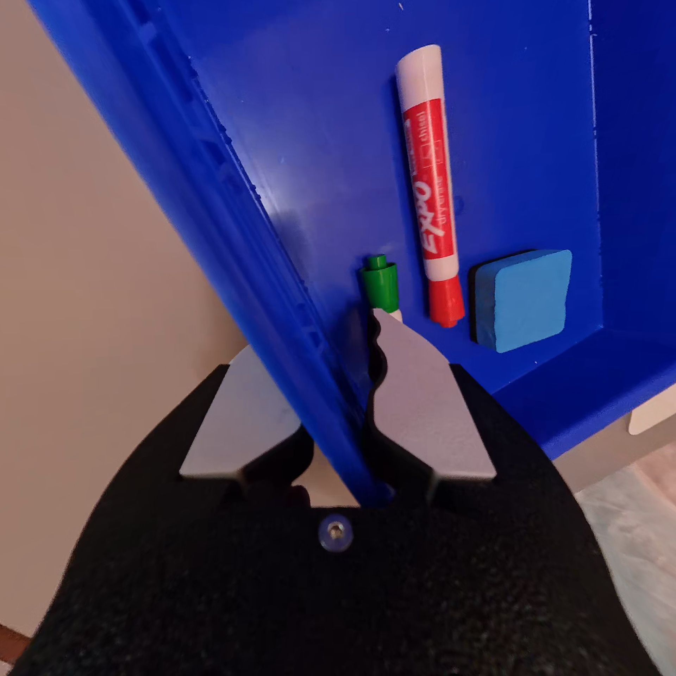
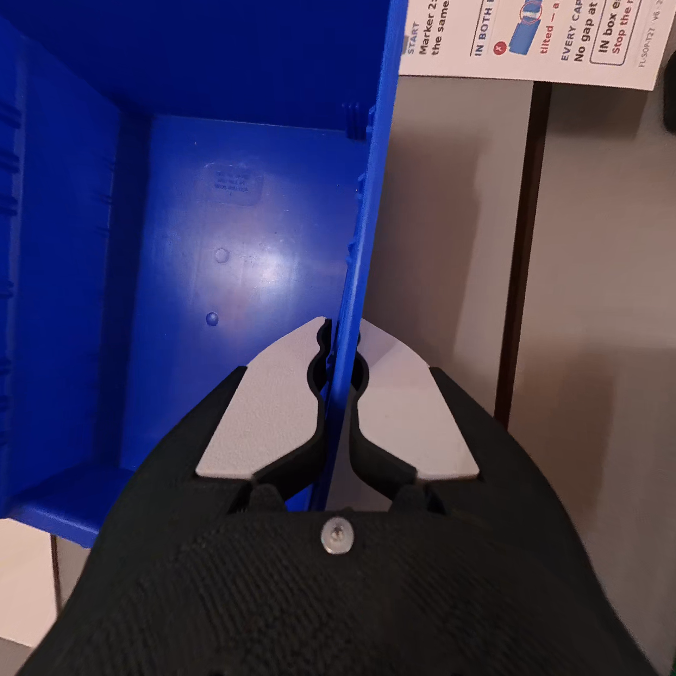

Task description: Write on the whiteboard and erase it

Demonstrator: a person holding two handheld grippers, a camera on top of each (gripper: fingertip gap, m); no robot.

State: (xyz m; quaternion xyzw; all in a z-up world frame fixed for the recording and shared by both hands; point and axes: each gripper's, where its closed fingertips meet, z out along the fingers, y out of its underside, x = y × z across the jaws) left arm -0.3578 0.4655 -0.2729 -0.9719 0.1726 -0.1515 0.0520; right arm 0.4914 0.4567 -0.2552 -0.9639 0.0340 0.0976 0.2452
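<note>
A blue plastic bin (image 1: 311, 128) holds a red-and-white marker (image 1: 429, 175) with its red cap toward me, a green-capped marker (image 1: 380, 283) partly hidden behind my finger, and a blue foam eraser (image 1: 523, 298). My left gripper (image 1: 318, 329) is shut on the bin's left wall, one finger outside and one inside. My right gripper (image 2: 344, 322) is shut on the bin's right wall (image 2: 369, 219) the same way. The bin floor (image 2: 190, 329) is bare in the right wrist view. No whiteboard is in view.
A printed paper sheet (image 2: 512, 36) lies beyond the bin on the right. A grey surface (image 2: 439, 219) with a dark strip (image 2: 523, 256) runs beside the bin. A beige surface (image 1: 73, 292) lies left of it. A white card (image 1: 651, 417) pokes out under the bin's corner. One gripper's finger ends stand about 85 cm off the other's.
</note>
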